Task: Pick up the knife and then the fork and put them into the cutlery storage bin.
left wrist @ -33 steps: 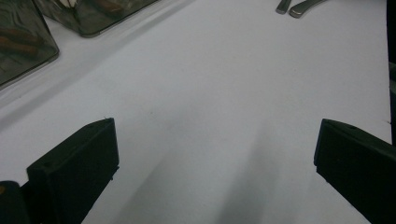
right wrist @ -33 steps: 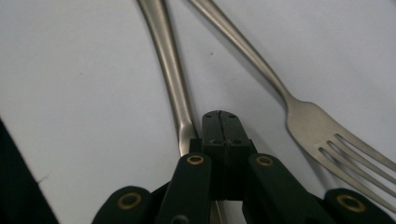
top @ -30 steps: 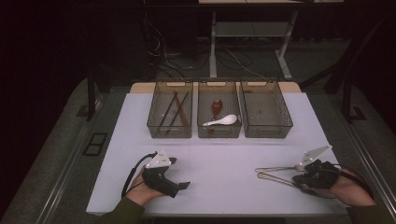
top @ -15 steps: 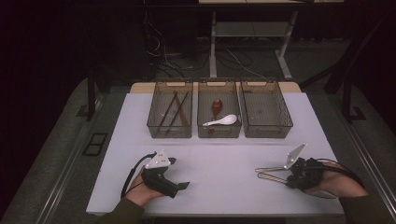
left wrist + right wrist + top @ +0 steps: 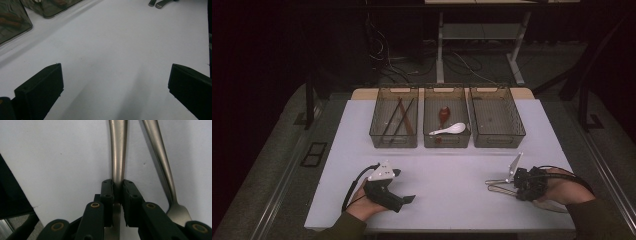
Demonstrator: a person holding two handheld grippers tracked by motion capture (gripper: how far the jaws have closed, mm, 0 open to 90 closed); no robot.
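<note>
My right gripper [image 5: 117, 191] is shut on the handle of a metal utensil [image 5: 118, 150] that lies on the white table. A metal fork [image 5: 160, 160] lies just to its right, with its head beside the jaws. In the high view my right gripper [image 5: 517, 186] sits at the front right, and both utensil handles [image 5: 497, 184] point left from it. At the front left my left gripper [image 5: 404, 186] rests on the table. Its jaws [image 5: 115, 75] stand wide open over bare table.
Three clear bins stand in a row at the back. The left bin [image 5: 394, 137] holds chopsticks [image 5: 399, 117]. The middle bin [image 5: 447, 140] holds a white spoon [image 5: 449, 130] and a red spoon [image 5: 443, 115]. The right bin [image 5: 497, 137] looks empty.
My right gripper has slid left along the utensils, and its grey plate has tipped up. The left gripper has stayed put.
</note>
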